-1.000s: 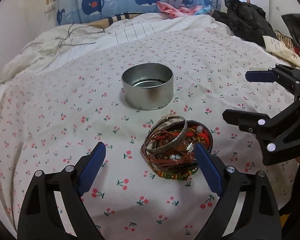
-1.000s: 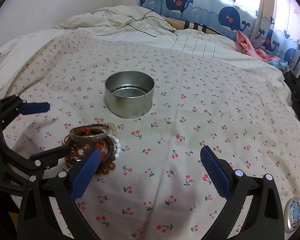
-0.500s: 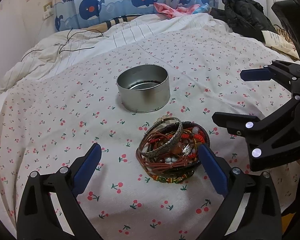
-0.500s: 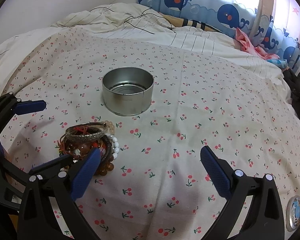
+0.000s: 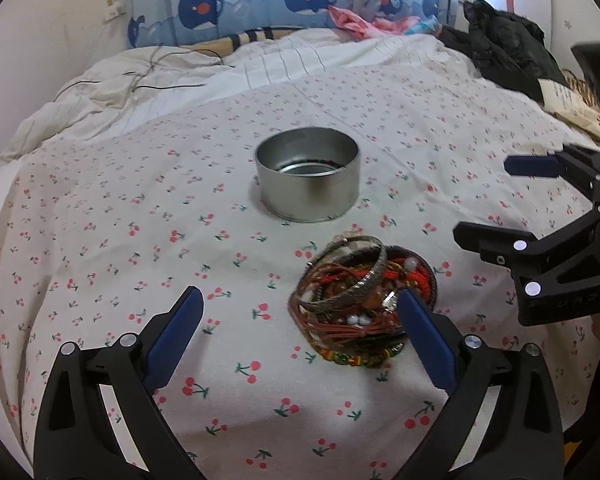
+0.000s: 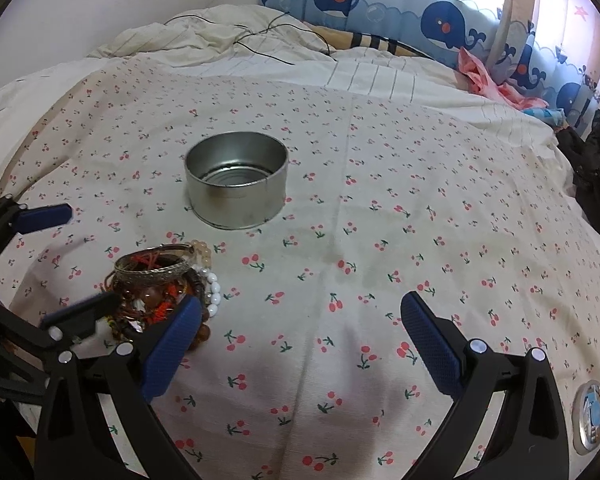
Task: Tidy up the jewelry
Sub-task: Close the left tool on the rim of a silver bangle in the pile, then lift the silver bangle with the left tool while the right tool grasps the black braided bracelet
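The left gripper [image 5: 298, 312] hangs low over the bed with its jaws spread wide and nothing between them. The pile of bracelets [image 5: 362, 304] sits just at the inner side of its right-hand finger, whose blue pad covers the pile's near right edge, so whether pad and beads touch I cannot tell. My guess is that the gripper is lining up to straddle the pile, or one ring of it, before it closes.

The right gripper [image 6: 300, 320] is also spread wide and empty. Bare cherry-print bedsheet [image 6: 380, 184] lies between its fingers, and the pile [image 6: 160, 284] lies just outside its left finger. It looks parked to the side, leaving the left one room to work.

Further ahead of both grippers, past the pile and apart from it, stands a round metal tin [image 5: 307, 174], open at the top. Only its ribbed bottom shows inside, so it seems the likely place for the jewelry, with nothing moved in yet.

The pile is a tangle: a silver bangle [image 5: 350, 276] leans on top, over red cord, brown bands and pale and coloured beads. How many pieces there are, and what is knotted together, is hard to make out. Near the right gripper's right finger, a small round picture-faced object [image 6: 592, 414] lies at the frame's edge; I cannot identify it.
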